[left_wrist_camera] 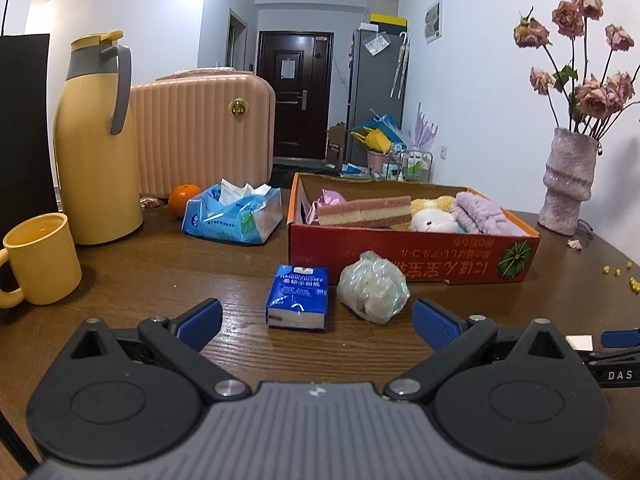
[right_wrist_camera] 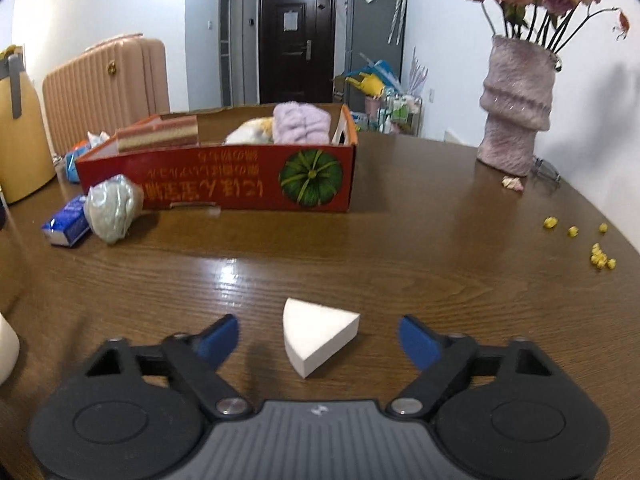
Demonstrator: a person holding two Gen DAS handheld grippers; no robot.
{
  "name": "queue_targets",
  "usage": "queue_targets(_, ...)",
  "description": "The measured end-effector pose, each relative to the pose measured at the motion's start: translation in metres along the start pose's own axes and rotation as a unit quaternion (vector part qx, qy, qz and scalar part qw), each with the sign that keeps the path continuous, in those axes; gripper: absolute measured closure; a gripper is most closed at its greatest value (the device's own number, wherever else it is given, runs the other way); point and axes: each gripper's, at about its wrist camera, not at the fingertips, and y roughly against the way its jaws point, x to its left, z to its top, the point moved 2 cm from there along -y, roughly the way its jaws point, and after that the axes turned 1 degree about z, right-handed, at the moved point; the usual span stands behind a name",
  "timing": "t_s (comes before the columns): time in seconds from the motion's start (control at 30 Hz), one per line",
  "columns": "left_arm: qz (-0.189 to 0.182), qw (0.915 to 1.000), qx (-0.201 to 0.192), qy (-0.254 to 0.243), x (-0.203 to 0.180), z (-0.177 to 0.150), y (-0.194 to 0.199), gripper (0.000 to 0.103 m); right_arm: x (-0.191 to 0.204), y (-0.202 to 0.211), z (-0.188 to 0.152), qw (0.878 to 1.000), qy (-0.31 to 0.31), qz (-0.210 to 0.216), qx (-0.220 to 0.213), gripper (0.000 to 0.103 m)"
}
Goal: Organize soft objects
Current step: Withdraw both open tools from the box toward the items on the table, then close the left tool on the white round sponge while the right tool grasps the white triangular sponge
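Observation:
A red cardboard box [left_wrist_camera: 400, 254] [right_wrist_camera: 248, 184] holds a layered pink sponge [left_wrist_camera: 364, 211], a white-and-yellow plush [left_wrist_camera: 434, 216] and a purple towel [left_wrist_camera: 484, 212]. In front of it on the table lie a blue tissue pack [left_wrist_camera: 298, 298] [right_wrist_camera: 66, 222] and a wrapped whitish bundle [left_wrist_camera: 372, 286] [right_wrist_camera: 112, 208]. My left gripper [left_wrist_camera: 316, 320] is open, just short of both. A white wedge sponge [right_wrist_camera: 316, 334] lies between the jaws of my open right gripper [right_wrist_camera: 318, 340], untouched. The right gripper's tip shows in the left wrist view [left_wrist_camera: 620, 338].
A yellow thermos [left_wrist_camera: 94, 140], yellow mug [left_wrist_camera: 40, 258], orange [left_wrist_camera: 184, 199], open blue tissue bag [left_wrist_camera: 236, 216] and pink suitcase [left_wrist_camera: 204, 136] stand at the left and back. A pink vase of dried roses [right_wrist_camera: 516, 108] stands at the right, with yellow crumbs [right_wrist_camera: 600, 258] near the table's edge.

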Motion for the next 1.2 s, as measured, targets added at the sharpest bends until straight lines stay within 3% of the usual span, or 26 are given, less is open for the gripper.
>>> queue_targets(0.07, 0.003, 1.0000, 0.005, -0.002, -0.001, -0.001, -0.002, 0.000, -0.001, -0.004, -0.001, 1.000, -0.007, 0.004, 0.007, 0.042)
queue_targets(0.13, 0.005, 0.9999, 0.009, -0.005, -0.002, -0.002, -0.004, 0.000, -0.002, -0.004, -0.002, 1.000, -0.014, 0.010, 0.003, 0.068)
queue_targets(0.27, 0.011, 0.9998, 0.011, -0.008, -0.003, -0.004, -0.006, 0.000, -0.002, 0.000, -0.002, 1.000, -0.018, 0.020, -0.009, 0.069)
queue_targets(0.63, 0.024, 0.9992, 0.023, -0.022, -0.008, -0.011, -0.007, 0.000, -0.010, 0.035, 0.006, 0.994, -0.032, 0.021, -0.106, 0.070)
queue_targets(1.2, 0.030, 0.9946, 0.080, -0.059, -0.026, -0.048, 0.013, 0.000, -0.008, 0.054, 0.004, 0.989, -0.030, 0.049, -0.137, 0.069)
